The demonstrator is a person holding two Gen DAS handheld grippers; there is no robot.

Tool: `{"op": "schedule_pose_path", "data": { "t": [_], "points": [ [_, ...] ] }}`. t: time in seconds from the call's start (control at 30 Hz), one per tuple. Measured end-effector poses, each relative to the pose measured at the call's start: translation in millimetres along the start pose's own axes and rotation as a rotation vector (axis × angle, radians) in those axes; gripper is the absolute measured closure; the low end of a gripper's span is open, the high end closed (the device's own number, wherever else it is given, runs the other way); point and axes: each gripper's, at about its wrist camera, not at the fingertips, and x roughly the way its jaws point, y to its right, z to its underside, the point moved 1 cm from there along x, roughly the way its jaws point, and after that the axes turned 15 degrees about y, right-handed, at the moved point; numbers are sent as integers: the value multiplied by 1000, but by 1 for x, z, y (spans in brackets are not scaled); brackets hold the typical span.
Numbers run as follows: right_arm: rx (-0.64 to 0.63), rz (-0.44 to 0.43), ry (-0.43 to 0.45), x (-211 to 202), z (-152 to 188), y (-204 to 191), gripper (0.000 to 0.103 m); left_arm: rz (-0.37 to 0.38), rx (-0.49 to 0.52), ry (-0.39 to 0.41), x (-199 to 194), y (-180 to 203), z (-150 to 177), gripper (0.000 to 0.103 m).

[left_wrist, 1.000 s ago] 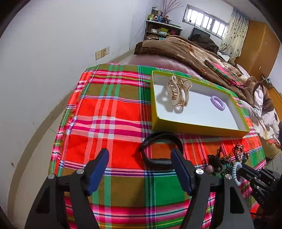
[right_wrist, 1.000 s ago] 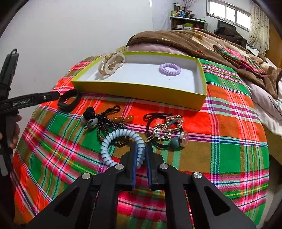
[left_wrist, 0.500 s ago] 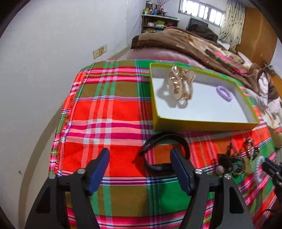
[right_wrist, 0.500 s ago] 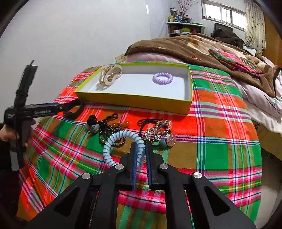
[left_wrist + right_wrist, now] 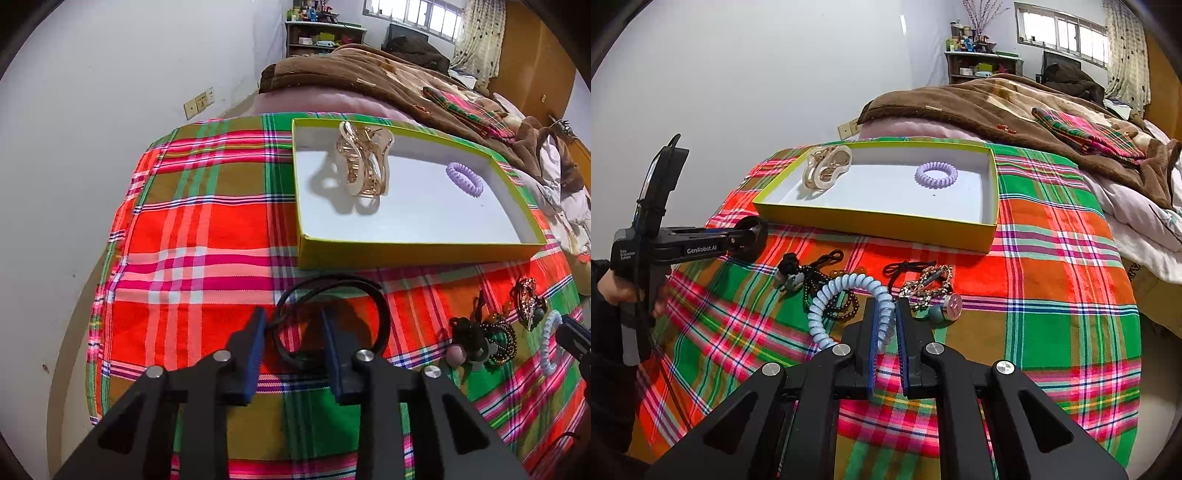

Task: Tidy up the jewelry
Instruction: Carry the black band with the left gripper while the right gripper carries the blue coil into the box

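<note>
Black band (image 5: 328,325) on the plaid cloth now sits between the narrowed, not yet pinching left tongs (image 5: 293,325); right tongs (image 5: 885,321) stay pinching the blue coil (image 5: 846,295), raised toward the box (image 5: 871,218).

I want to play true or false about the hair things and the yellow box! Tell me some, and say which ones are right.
1. The purple hair tie lies inside the yellow box. True.
2. The gold hair claw lies on the plaid cloth. False: it is in the box.
3. The right gripper is shut on the blue coil tie. True.
4. The box is full to the top. False: only the claw and the purple tie are in it.
5. The left gripper has its fingers around part of the black band, not yet shut. True.
6. The black band is inside the box. False: it lies on the cloth in front of the box.
</note>
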Motion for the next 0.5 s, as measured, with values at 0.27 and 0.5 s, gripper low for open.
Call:
{"op": "schedule_pose_path", "data": {
  "t": [0.27,0.5],
  "points": [
    [7,-3,6,-1,0,1,94,-21,-40,4,-6,-5,4,88],
    [11,-2,14,-2,0,2,94,-7,-87,18,-17,-8,7,92]
  ]
}}
